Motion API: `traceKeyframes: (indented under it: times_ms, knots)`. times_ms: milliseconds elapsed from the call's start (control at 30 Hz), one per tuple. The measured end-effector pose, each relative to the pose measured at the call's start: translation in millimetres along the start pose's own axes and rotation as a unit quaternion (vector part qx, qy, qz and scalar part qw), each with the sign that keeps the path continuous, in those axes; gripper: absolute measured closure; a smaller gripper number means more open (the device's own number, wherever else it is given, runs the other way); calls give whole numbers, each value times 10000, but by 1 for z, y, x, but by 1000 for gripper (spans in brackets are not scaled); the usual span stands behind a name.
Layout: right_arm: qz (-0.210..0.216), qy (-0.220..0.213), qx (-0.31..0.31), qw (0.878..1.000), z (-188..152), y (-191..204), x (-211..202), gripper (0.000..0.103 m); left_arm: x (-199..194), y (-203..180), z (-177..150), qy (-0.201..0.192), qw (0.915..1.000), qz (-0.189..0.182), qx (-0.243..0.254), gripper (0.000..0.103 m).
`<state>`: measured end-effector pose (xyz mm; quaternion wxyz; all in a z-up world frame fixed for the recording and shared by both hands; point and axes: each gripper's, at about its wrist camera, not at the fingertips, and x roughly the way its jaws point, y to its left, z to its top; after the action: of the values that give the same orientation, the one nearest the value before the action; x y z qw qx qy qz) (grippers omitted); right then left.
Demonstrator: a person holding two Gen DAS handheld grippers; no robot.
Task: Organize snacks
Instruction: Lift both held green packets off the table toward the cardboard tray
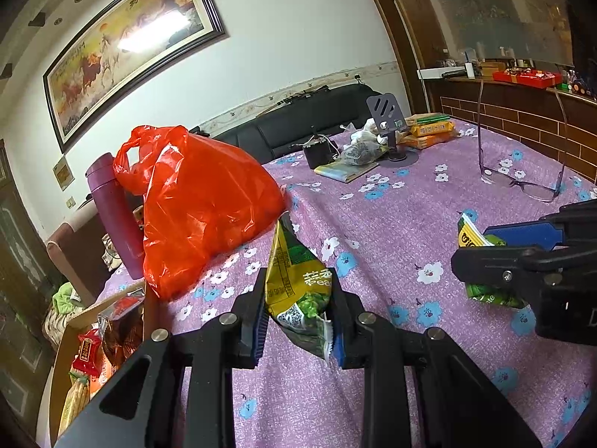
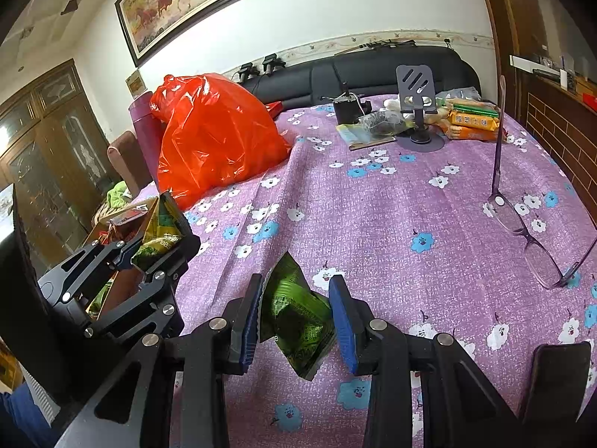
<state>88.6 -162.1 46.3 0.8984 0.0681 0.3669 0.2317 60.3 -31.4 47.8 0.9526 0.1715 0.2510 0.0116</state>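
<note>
My left tongs and right tongs each grip a green pea snack packet, neither yet in the part-filled cardboard box at near left.

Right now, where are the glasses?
The glasses lie on the tablecloth at the right in both wrist views, apart from the snacks, with one temple sticking up.

Green-yellow snack pkt reads "ea…"; orange pkt: Chinese chars, unclear.
</note>
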Motion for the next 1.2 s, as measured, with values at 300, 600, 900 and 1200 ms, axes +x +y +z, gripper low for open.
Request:
traceKeyframes:
  times_ms: [300,600,900,1200]
  knots:
    - [-6,-3,1,10000,0,0,0,65,0,0,0,-4,10000,9,-2,77]
    - [-27,-5,8,10000,1,0,-1,65,-4,2,-1,-73,9999,73,18,77]
    - [-48,4,7,10000,0,-1,1,65,-5,2,-1,-91,9999,96,34,77]
    - [-44,1,8,10000,0,-1,1,65,-5,2,-1,-68,9999,87,60,77]
